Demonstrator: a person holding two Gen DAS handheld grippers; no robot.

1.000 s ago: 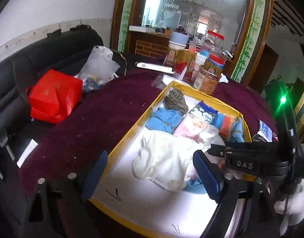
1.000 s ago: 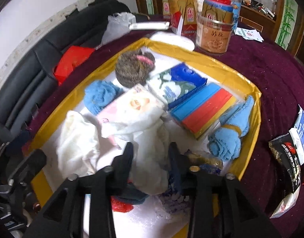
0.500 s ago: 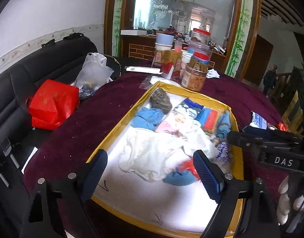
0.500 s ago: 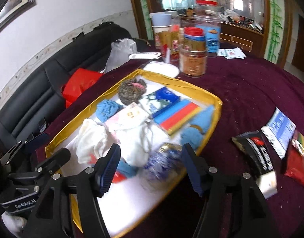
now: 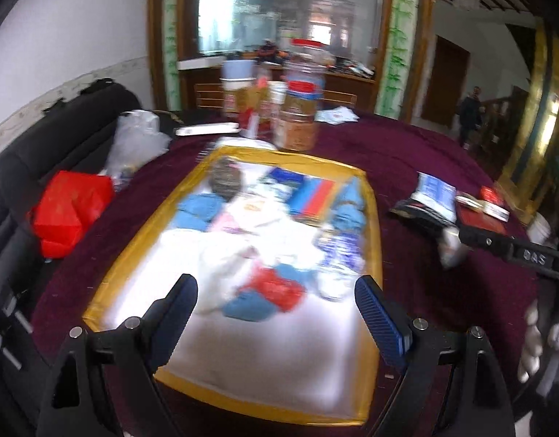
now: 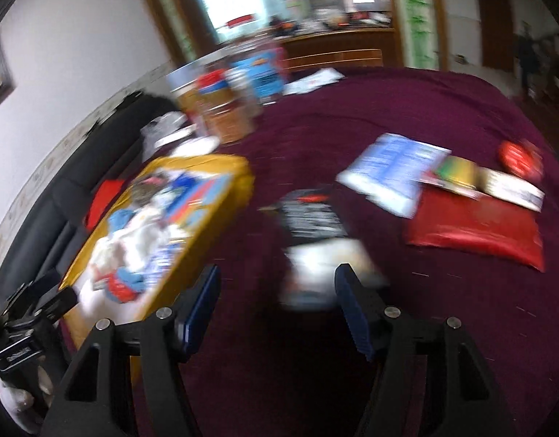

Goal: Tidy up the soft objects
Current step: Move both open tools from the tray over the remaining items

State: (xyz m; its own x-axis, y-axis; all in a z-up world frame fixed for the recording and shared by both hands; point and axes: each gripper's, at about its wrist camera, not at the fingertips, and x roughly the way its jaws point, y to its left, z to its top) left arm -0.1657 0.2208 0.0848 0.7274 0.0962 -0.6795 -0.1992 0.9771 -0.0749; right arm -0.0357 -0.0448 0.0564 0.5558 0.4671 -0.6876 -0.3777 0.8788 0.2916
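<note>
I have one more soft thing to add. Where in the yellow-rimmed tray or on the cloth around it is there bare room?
In the tray, the near white strip between the red-and-blue bundle and the near rim is bare; the far half is packed. The maroon cloth is bare beyond the black packet and just ahead of the right tool. Packets crowd the right.

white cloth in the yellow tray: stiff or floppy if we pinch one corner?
Probably floppy: the white cloth lies crumpled in soft folds in the yellow tray, so a corner pinch would likely let the rest hang. Likely light too. It overlaps neighbouring items, so lifting may drag those along. The pictures are blurred, so texture is unclear.
</note>
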